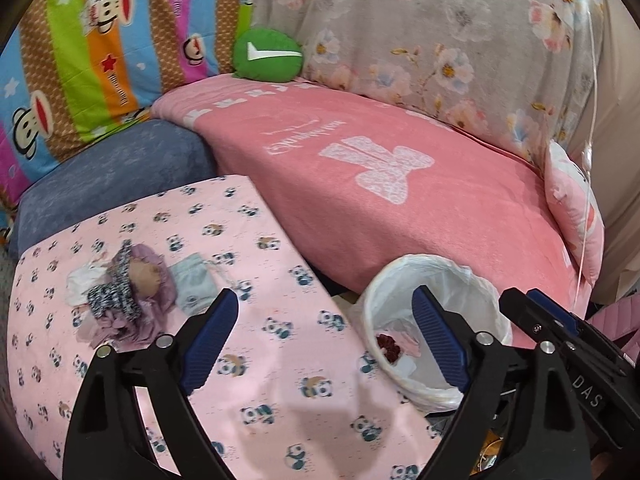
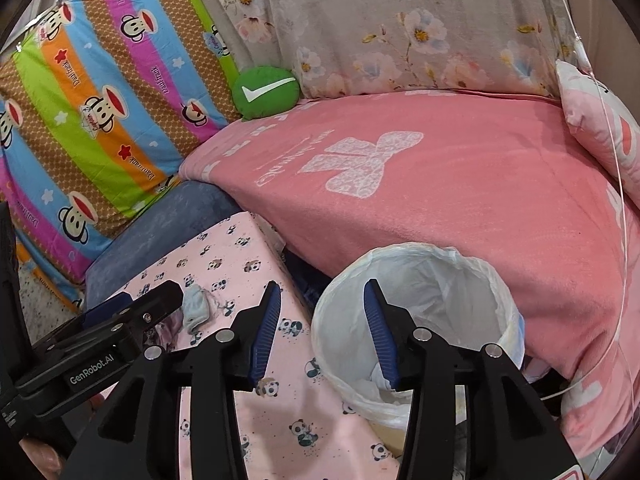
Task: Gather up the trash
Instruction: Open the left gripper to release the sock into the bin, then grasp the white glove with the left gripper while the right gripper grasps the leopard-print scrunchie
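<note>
A pile of trash (image 1: 124, 292) lies on the panda-print table cloth (image 1: 280, 360): purple and white crumpled wrappers, a black-and-white speckled piece and a pale blue pouch (image 1: 194, 280), which also shows in the right wrist view (image 2: 196, 306). A white-lined bin (image 1: 432, 320) stands beside the table with a dark red item and paper inside; it also shows in the right wrist view (image 2: 416, 320). My left gripper (image 1: 324, 300) is open and empty, above the table between pile and bin. My right gripper (image 2: 322, 292) is open and empty over the bin's near rim.
A sofa with a pink blanket (image 1: 400, 184) runs behind the bin. A blue cushion (image 1: 112, 176), a striped monkey-print pillow (image 1: 80, 60), a green check-mark cushion (image 1: 268, 54) and a pink pillow (image 1: 576, 208) lie around. A thin white cord (image 2: 616, 184) hangs at right.
</note>
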### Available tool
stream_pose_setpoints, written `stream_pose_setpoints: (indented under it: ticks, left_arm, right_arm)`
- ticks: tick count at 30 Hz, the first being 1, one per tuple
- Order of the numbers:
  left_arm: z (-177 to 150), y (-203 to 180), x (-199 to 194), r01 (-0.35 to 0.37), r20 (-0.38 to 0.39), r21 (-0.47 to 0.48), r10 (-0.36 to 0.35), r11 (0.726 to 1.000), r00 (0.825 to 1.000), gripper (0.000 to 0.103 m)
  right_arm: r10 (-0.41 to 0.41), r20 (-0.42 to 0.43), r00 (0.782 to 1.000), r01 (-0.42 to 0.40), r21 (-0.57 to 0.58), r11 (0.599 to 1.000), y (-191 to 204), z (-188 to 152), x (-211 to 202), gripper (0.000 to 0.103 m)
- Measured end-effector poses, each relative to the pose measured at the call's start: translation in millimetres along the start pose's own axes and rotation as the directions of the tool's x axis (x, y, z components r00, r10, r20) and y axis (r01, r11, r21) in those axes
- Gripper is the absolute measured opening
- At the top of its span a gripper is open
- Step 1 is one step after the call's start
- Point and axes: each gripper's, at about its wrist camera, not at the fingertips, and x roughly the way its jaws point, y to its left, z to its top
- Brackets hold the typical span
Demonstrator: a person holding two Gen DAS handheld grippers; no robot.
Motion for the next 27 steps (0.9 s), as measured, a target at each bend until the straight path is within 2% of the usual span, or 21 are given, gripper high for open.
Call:
stream_pose_setpoints:
  ticks: [2,11,20,27]
  left_arm:
    - [-3.1,14.5,-2.2,-0.02,-0.001,-0.025,0.02,0.999,1.0,0.086]
    - [-21.8,90.8,-10.8,-0.122,-0.021,-0.122,0.12,0.985,0.993,0.087]
    - [-37.2,172.7,-11.5,-0.208,-0.067,-0.233,0.198,0.95,0.978,0.087]
    - [-42.6,233.1,-0.3,-0.276,-0.111,-0.274,0.255,0.921,0.961,0.087]
  right_arm:
    - [0.011,-0.005,1.0,-0.011,-0.016,1.0,13.7,-3.3,2.7,0.051]
    - [0.079,-0.078,0.994,-0.087,-0.103,0.991,82.8,-24.8,26.8,0.051]
    - [0.139,-0.165,0.976,-0.169,-0.186,0.968,158.2,-50.5,61.4,0.051]
    - [0.171,-0.229,0.958,-0.223,-0.223,0.949,211.2,-67.7,97.2,0.051]
